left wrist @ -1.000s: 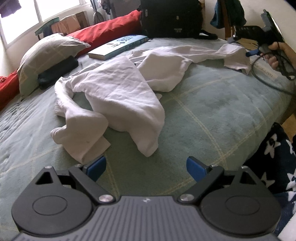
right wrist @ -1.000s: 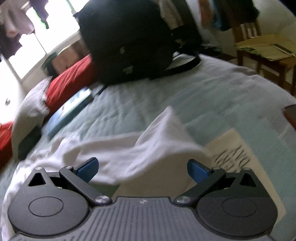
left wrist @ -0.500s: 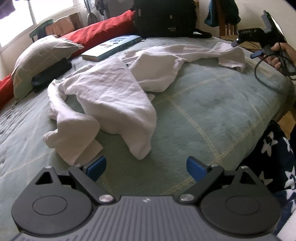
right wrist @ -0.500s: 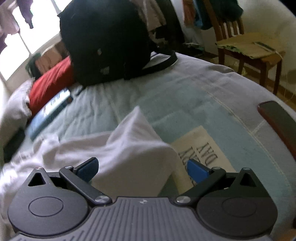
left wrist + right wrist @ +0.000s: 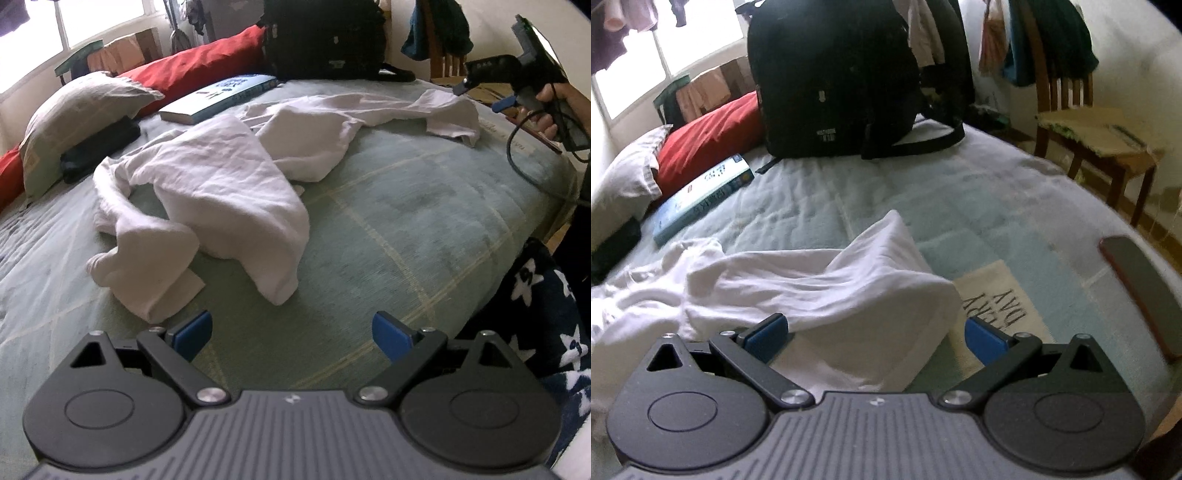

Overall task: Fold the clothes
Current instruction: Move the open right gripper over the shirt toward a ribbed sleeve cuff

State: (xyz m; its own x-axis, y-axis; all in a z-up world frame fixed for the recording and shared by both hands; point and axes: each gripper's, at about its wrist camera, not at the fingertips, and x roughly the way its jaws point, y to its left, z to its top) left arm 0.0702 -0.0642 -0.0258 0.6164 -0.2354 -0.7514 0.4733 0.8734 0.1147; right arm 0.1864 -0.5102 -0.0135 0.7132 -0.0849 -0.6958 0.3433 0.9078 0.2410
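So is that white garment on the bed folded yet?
No. The white garment lies crumpled and twisted across the green bedspread, one end stretched toward the open right gripper, neither gripper holding it.

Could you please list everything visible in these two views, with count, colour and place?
white garment: 1, crumpled mid-bed
bedspread: 1, pale green
book: 1, blue-white, beside red cushion
red cushion: 1, bed's far side
pillow: 1, pale, far left
backpack: 1, black, far edge
phone: 1, dark, right edge
chair: 1, wooden, beside bed
left hand-held gripper: open, above bedspread
right hand-held gripper: open, around the garment's end
hand: 1, holding the right one
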